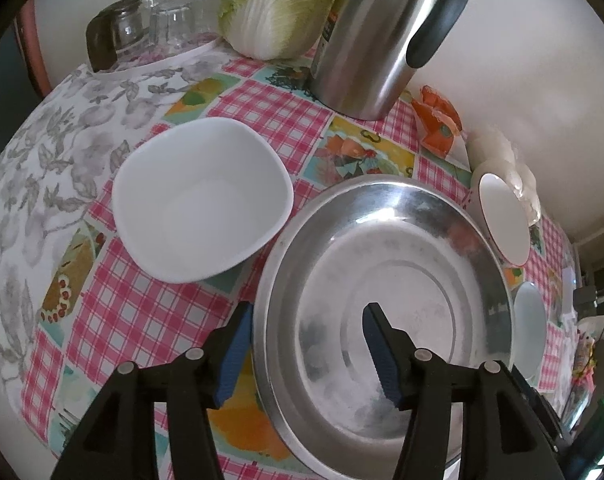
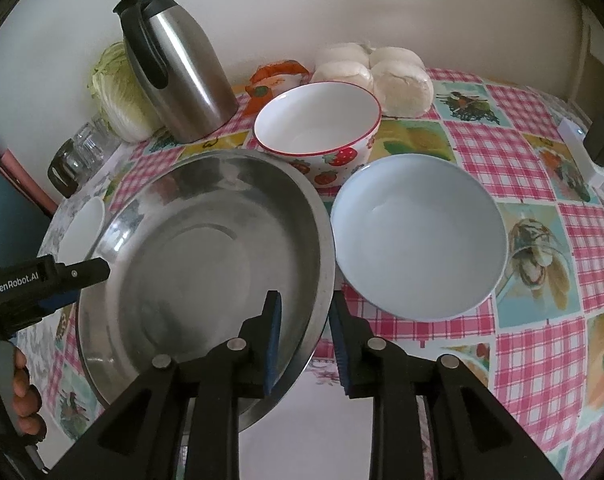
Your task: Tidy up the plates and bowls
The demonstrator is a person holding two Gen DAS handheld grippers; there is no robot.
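Observation:
A large steel basin (image 1: 386, 300) (image 2: 206, 268) sits on the checked tablecloth. My left gripper (image 1: 306, 348) is open and straddles its left rim, one finger inside, one outside; it also shows in the right wrist view (image 2: 74, 284). My right gripper (image 2: 304, 340) is open and straddles the basin's right rim the same way. A white squarish bowl (image 1: 202, 200) (image 2: 82, 228) stands left of the basin. A pale blue bowl (image 2: 420, 236) (image 1: 530, 328) stands to its right. A strawberry-patterned bowl (image 2: 318, 128) (image 1: 502, 216) stands behind.
A steel thermos jug (image 1: 378, 36) (image 2: 182, 76) stands at the back beside a napa cabbage (image 1: 278, 4) (image 2: 118, 96). Upturned glasses (image 1: 158, 24) sit on a tray at the far left. Bagged white buns (image 2: 378, 72) and an orange packet (image 1: 438, 120) lie by the wall.

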